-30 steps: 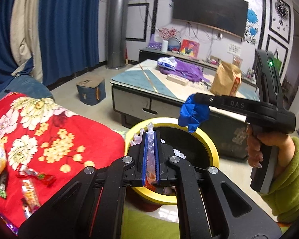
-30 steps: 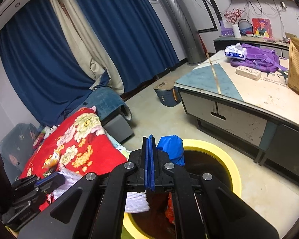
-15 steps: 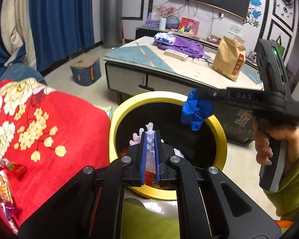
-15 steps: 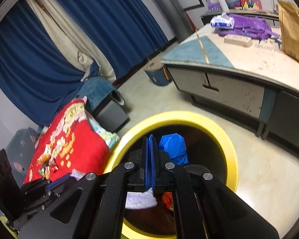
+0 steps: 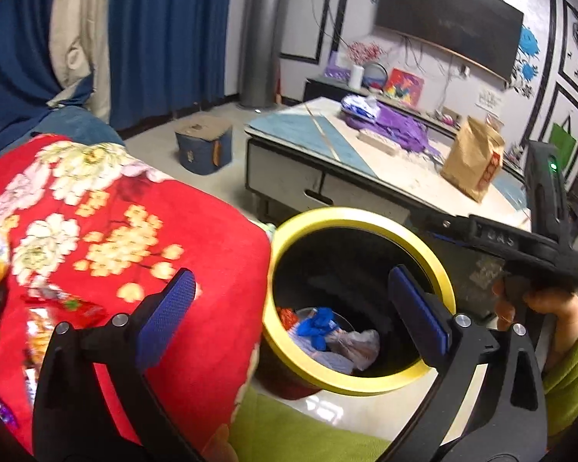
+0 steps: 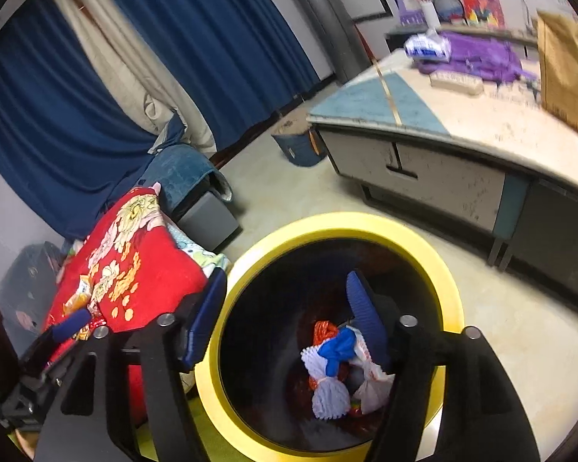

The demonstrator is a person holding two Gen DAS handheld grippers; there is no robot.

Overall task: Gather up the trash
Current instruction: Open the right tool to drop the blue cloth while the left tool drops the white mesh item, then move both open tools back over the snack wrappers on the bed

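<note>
A black bin with a yellow rim stands beside a red flowered blanket. My left gripper hangs over the bin's near left edge. Its jaws are opening wide, with nothing between them. My right gripper is above the bin mouth, jaws also opening and empty. At the bin's bottom lie a crumpled blue piece, white foam netting and an orange wrapper. Several snack wrappers lie on the blanket to the left.
A low coffee table stands beyond the bin with a brown paper bag and a purple bag on it. A small blue box sits on the floor. Blue curtains hang behind. A hand in a green sleeve holds the right gripper.
Both grippers were shut, the left on white foam netting and the right on the blue piece. Both have opened, and the pieces now lie in the bin. The right gripper sank towards the bin.
</note>
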